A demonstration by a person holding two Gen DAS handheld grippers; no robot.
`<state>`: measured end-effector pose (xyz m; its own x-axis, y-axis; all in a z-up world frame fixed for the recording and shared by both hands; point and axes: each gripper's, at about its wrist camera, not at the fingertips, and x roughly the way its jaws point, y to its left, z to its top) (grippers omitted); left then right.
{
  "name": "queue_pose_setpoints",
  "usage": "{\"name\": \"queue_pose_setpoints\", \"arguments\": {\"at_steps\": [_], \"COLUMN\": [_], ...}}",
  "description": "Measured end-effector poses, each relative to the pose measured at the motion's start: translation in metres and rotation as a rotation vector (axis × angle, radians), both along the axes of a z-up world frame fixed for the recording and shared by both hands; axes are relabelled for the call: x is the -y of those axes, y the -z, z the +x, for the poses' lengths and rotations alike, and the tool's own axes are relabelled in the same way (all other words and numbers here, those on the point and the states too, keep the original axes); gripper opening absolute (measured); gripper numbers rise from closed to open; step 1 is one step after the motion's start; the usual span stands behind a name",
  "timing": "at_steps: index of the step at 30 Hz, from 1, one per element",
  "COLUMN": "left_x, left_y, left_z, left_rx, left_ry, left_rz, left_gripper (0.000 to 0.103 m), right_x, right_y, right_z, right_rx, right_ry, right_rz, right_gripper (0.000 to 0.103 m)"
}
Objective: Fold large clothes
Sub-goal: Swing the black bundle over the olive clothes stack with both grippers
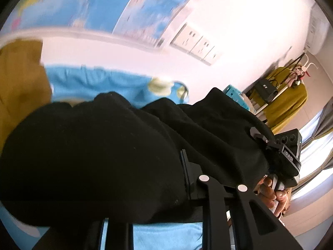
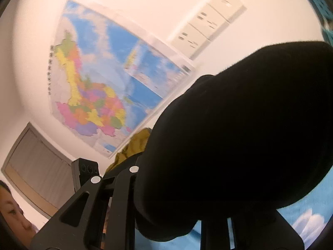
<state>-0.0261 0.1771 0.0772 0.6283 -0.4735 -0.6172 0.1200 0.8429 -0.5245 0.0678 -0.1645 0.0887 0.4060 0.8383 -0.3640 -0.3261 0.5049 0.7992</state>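
Both jaws pinch black garment (image 1: 93,145) | bunched, thick, hanging over blue sheet (image 1: 93,83)

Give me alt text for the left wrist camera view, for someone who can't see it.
A bulky black garment fills the lower frame, bunched over the left gripper, with the right gripper clamped on its far edge. Behind lie a light blue sheet, a mustard cloth and a white wall with a map.

Blue cloud-print bedsheet (image 1: 87,83), mustard garment (image 1: 18,79) lying on it
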Motion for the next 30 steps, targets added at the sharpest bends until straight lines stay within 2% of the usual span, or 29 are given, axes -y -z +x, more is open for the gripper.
{"name": "queue_pose_setpoints", "arguments": {"at_steps": [9, 17, 22, 25, 28, 30], "left_x": [-0.046, -0.119, -0.183, -0.229, -0.274, -0.311], "left_y": [-0.092, -0.168, -0.201, -0.218, -0.22, -0.209], "left_z": [-0.01, -0.029, -0.041, -0.05, -0.066, -0.083], "left_rx": [0.17, 0.297, 0.35, 0.39, 0.418, 0.442], "left_ry": [-0.065, -0.173, -0.281, -0.343, -0.42, -0.474], "left_rz": [0.057, 0.116, 0.148, 0.2, 0.234, 0.269], "left_gripper": [0.021, 0.021, 0.021, 0.021, 0.021, 0.021], "right_x": [-0.051, -0.143, -0.223, -0.274, -0.332, -0.374], "right_y": [-0.078, -0.139, -0.159, -0.166, -0.156, -0.139], "right_z": [0.017, 0.04, 0.06, 0.062, 0.059, 0.051], "right_rx": [0.165, 0.289, 0.318, 0.346, 0.343, 0.342], "right_ry": [-0.063, -0.161, -0.235, -0.28, -0.348, -0.397], "right_rz": [0.065, 0.159, 0.238, 0.29, 0.344, 0.332], "right_gripper": [0.02, 0.02, 0.02, 0.02, 0.019, 0.019]}}
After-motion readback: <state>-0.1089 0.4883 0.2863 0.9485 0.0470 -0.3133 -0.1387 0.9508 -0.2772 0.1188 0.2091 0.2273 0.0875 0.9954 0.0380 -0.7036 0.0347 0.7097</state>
